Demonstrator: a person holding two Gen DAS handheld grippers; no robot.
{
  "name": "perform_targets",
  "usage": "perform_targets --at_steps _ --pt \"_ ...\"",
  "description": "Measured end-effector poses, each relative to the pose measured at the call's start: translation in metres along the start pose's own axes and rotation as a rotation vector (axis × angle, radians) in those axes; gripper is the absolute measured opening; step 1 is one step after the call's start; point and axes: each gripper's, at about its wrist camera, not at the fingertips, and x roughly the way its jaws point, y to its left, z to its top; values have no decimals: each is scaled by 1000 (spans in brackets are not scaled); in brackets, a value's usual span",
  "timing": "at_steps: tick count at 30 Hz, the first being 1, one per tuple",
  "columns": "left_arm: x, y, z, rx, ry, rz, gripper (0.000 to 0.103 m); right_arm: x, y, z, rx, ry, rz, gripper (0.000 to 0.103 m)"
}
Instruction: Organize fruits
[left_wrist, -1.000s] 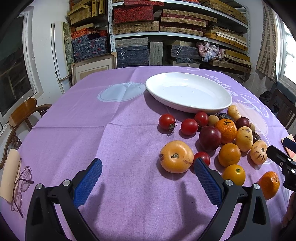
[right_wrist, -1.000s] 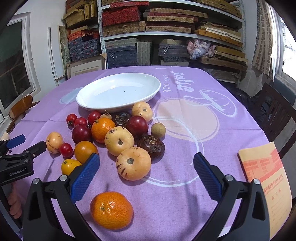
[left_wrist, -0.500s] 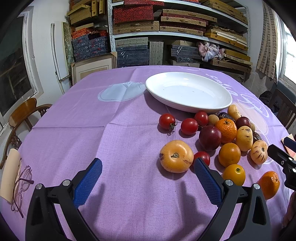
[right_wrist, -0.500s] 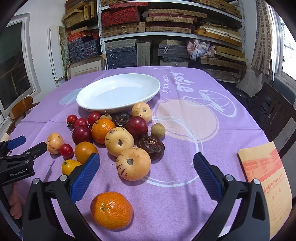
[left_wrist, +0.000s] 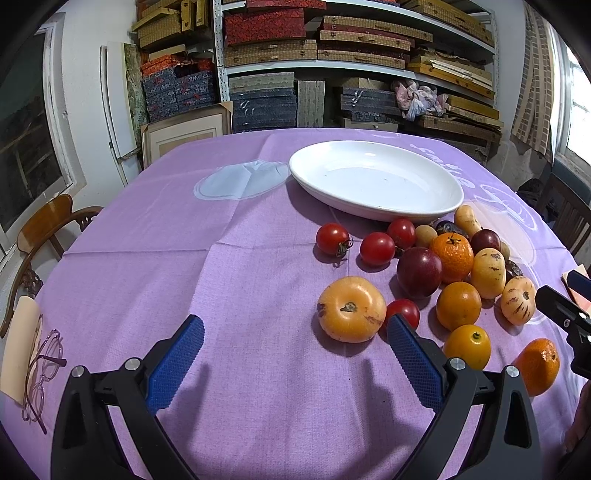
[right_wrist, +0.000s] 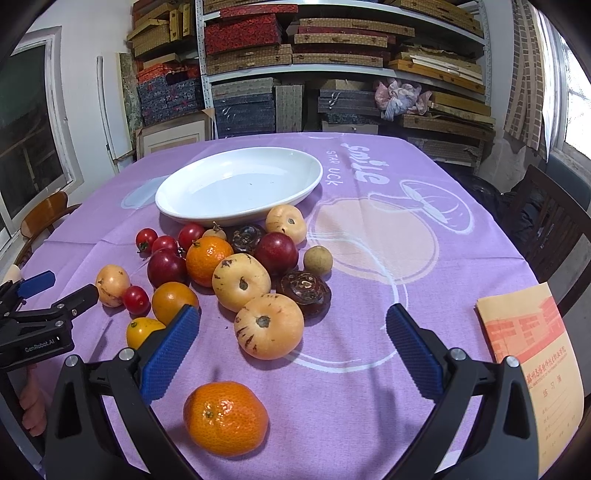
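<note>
Fruit sits in a bunch on my purple tablecloth (right_wrist: 369, 295), and none of it is in the white dish (right_wrist: 236, 184) yet. So I think I am right at the start: I have to pick a first piece and carry it to the dish. My left gripper (left_wrist: 295, 347) is wide open and holds nothing. It hangs low over the cloth, and the big yellow tomato (left_wrist: 351, 308) is just ahead, close to its right finger. A small red tomato (left_wrist: 404, 310) touches that big one, so I must be careful not to bump it and make it roll. My right gripper (right_wrist: 293, 341) is wide open too, and it holds nothing. The speckled yellow fruit (right_wrist: 269, 325) lies between its fingers, a bit ahead, and a tangerine (right_wrist: 225, 417) lies by itself close under the left finger. The tangerine looks like the easy one, because nothing touches it. For the next move I think I should go down over one fruit, close softly so it does not get squashed, lift it, and set it in the dish behind the bunch. A paper booklet (right_wrist: 532, 354) lies to my right, well away from the fruit.
</note>
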Motion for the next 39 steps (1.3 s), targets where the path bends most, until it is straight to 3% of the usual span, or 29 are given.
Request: perform_targets --at_steps 16,22,27,34,39 --pt "4 -5 -3 14 17 -13 100 2 6 0 5 0 11 99" --pt "6 -12 -3 29 41 -86 100 0 7 0 26 -5 13 99" --pt "14 -17 4 44 33 -66 100 2 10 2 40 -15 26 99" --pt "19 -3 9 -27 30 -41 100 0 5 1 53 -26 44 99" --pt "28 -4 10 -27 66 -40 99 -1 2 0 53 -26 45 99"
